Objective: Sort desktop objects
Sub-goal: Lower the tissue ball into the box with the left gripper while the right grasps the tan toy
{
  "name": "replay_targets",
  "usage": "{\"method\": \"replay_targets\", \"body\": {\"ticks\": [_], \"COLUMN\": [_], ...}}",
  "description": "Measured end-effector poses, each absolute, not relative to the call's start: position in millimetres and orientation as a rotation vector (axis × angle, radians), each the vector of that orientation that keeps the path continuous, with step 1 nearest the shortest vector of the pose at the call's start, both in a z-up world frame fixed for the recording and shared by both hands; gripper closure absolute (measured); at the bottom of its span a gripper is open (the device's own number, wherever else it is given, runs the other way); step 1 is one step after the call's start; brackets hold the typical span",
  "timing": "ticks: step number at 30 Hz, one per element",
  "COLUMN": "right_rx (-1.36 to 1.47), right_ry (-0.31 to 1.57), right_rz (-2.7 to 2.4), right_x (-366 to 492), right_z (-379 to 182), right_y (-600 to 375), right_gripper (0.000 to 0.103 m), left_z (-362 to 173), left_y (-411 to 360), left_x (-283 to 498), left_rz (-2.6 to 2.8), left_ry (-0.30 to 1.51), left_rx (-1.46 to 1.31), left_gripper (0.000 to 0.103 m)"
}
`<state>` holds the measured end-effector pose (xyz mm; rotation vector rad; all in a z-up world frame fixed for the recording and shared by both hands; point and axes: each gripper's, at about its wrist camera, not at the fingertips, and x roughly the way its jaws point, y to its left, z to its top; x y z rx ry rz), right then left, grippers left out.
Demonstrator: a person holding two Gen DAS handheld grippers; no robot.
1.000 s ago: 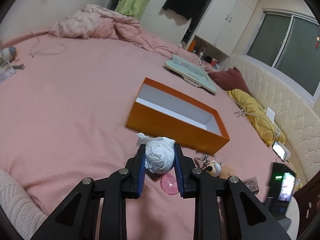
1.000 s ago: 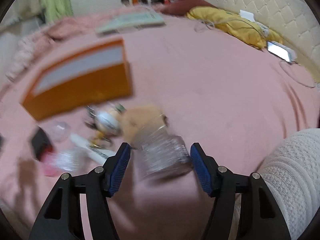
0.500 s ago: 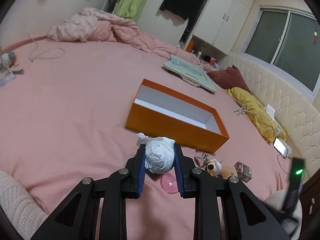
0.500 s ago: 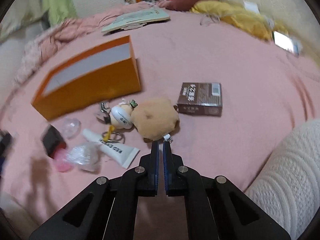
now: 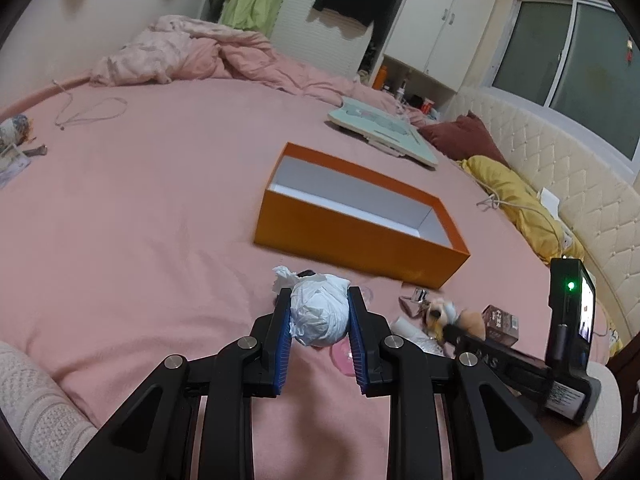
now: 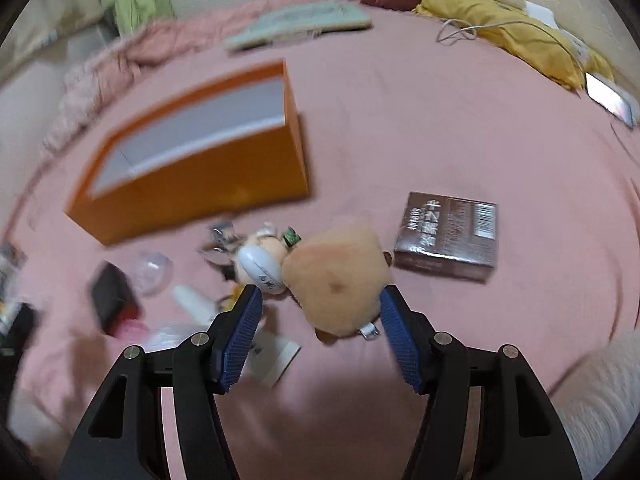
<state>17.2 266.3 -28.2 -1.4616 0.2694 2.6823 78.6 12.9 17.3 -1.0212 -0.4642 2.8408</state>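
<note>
My left gripper [image 5: 319,312] is shut on a crumpled white paper ball [image 5: 318,314], held above the pink bed short of the open orange box [image 5: 360,236]. My right gripper [image 6: 320,308] is open, its jaws on either side of a tan plush toy [image 6: 336,284] lying on the bed. A small white figure keychain [image 6: 260,264] touches the plush on its left. A brown carton [image 6: 448,236] lies to its right. The orange box [image 6: 192,184] stands behind and left. The right gripper's body also shows in the left wrist view [image 5: 520,364].
A white tube [image 6: 236,328], a clear dome [image 6: 152,272], a black-and-red item [image 6: 114,300] and a pink cap [image 5: 342,358] lie left of the plush. A green board [image 5: 380,130], yellow pillow [image 5: 520,204], phone [image 6: 610,98] and crumpled quilt [image 5: 180,56] lie farther off.
My right gripper was shut half a second ago; it has opened and moved forward around the plush toy. My left gripper still holds the paper ball and has drifted slightly.
</note>
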Motion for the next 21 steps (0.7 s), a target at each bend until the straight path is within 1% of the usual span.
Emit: {"method": "replay_targets", "body": {"ticks": [1, 2, 5, 9, 13, 18, 21], "right_rx": [-1.447, -1.436, -1.392, -1.323, -1.288, -1.245, -1.207], "right_ry": [0.279, 0.299, 0.361, 0.341, 0.361, 0.323, 0.268], "right_rz": [2.686, 2.685, 2.711, 2.801, 2.880, 2.975, 3.049], "right_x": [16, 15, 20, 37, 45, 25, 4], "right_z": [-29, -29, -22, -2, 16, 40, 53], "right_y": [268, 270, 274, 270, 268, 272, 269], "right_gripper": [0.057, 0.067, 0.068, 0.068, 0.068, 0.068, 0.068], "left_z": [18, 18, 18, 19, 28, 59, 77], "left_y": [13, 13, 14, 16, 17, 11, 13], "left_x": [79, 79, 80, 79, 75, 53, 24], "left_rz": [2.843, 2.846, 2.847, 2.841, 2.830, 2.835, 2.863], "left_ry": [-0.459, -0.454, -0.447, -0.435, -0.422, -0.381, -0.270], "left_rx": [-1.019, -1.017, -1.015, -1.019, -1.009, -0.908, -0.837], "left_gripper": [0.079, 0.079, 0.079, 0.079, 0.079, 0.079, 0.079]}}
